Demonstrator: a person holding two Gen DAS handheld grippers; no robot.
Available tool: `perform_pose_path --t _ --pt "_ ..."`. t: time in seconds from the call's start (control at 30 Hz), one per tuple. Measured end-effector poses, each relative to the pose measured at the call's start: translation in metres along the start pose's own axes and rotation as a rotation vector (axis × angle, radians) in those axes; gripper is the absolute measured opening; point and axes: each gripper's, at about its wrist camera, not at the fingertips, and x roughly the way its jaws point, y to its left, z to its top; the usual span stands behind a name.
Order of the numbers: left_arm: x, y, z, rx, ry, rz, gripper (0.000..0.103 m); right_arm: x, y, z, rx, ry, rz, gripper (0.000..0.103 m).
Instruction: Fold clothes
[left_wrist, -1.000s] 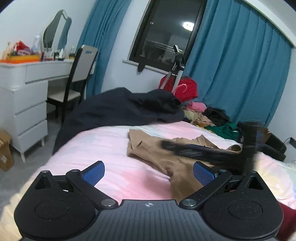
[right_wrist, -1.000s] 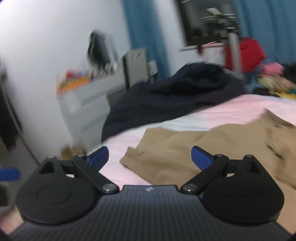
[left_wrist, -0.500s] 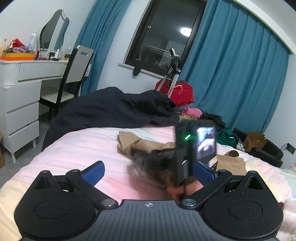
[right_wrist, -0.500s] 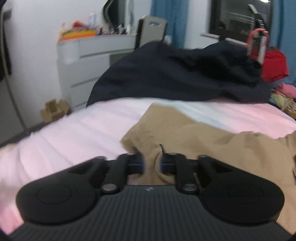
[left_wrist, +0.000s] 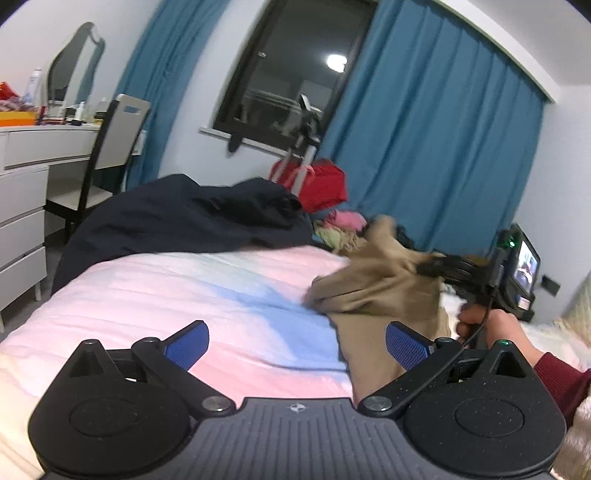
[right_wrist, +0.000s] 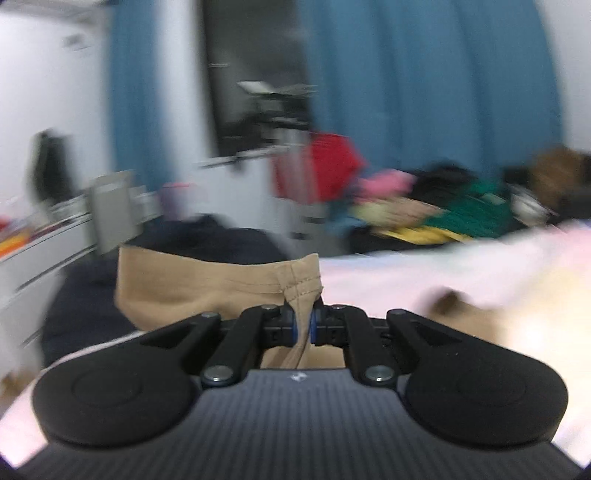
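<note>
A tan garment (left_wrist: 384, 291) lies bunched on the right side of the pink bed (left_wrist: 184, 291). My left gripper (left_wrist: 295, 341) is open and empty, low over the bed, its right finger beside the tan cloth. My right gripper (right_wrist: 303, 325) is shut on a hemmed edge of the tan garment (right_wrist: 221, 288) and holds it lifted above the bed. In the left wrist view the right gripper (left_wrist: 461, 269) shows at the right, held by a hand, with the cloth pulled up toward it.
A dark navy garment (left_wrist: 184, 218) is heaped at the far edge of the bed. A pile of coloured clothes (right_wrist: 443, 214) and a red item (left_wrist: 325, 184) sit beyond it. A white dresser (left_wrist: 22, 192) and chair (left_wrist: 107, 147) stand left.
My right gripper shut on the tan garment's edge, then lifted and swung it to the right. The garment left the bed's middle and bunched at the right. My left gripper stayed open.
</note>
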Motion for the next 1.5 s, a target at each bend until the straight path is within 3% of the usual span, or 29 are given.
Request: perform_pose_path --t 0.13,0.23,0.27,0.33,0.37,0.5,0.77,0.9,1.0,1.2,1.4,1.5 --pt "0.012 -0.008 -0.006 0.026 0.033 -0.009 0.103 0.008 -0.068 -0.028 0.160 0.076 -0.119 0.011" --pt "0.021 -0.009 -0.009 0.030 0.053 -0.015 0.103 0.009 -0.091 -0.046 0.241 0.129 -0.088 0.018" --pt "0.025 -0.008 -0.009 0.030 0.062 -0.018 0.103 0.007 -0.094 -0.049 0.259 0.143 -0.061 0.035" --pt "0.031 -0.006 -0.008 0.026 0.075 -0.026 0.103 -0.002 -0.092 -0.051 0.259 0.147 -0.023 0.092" --pt "0.034 -0.005 -0.008 0.026 0.081 -0.030 0.103 -0.012 -0.089 -0.052 0.246 0.130 -0.009 0.095" --pt "0.039 -0.006 -0.010 0.034 0.105 -0.046 0.103 -0.058 -0.074 -0.046 0.217 0.117 0.063 0.093" --pt "0.040 -0.015 -0.022 0.060 0.227 -0.117 0.100 -0.198 -0.049 -0.047 0.170 0.103 0.110 0.093" --pt "0.036 -0.010 -0.032 -0.027 0.351 -0.207 0.095 -0.263 -0.050 -0.060 0.183 0.092 0.123 0.093" --pt "0.030 -0.011 -0.040 -0.060 0.403 -0.211 0.092 -0.294 -0.056 -0.075 0.184 0.098 0.096 0.093" --pt "0.035 -0.019 -0.065 -0.020 0.566 -0.136 0.081 -0.320 -0.082 -0.093 0.283 0.130 0.079 0.093" --pt "0.032 -0.002 -0.084 -0.163 0.747 -0.129 0.074 -0.327 -0.096 -0.095 0.354 0.128 0.105 0.093" --pt "0.027 -0.004 -0.091 -0.151 0.816 -0.116 0.067 -0.328 -0.101 -0.096 0.379 0.125 0.121 0.093"
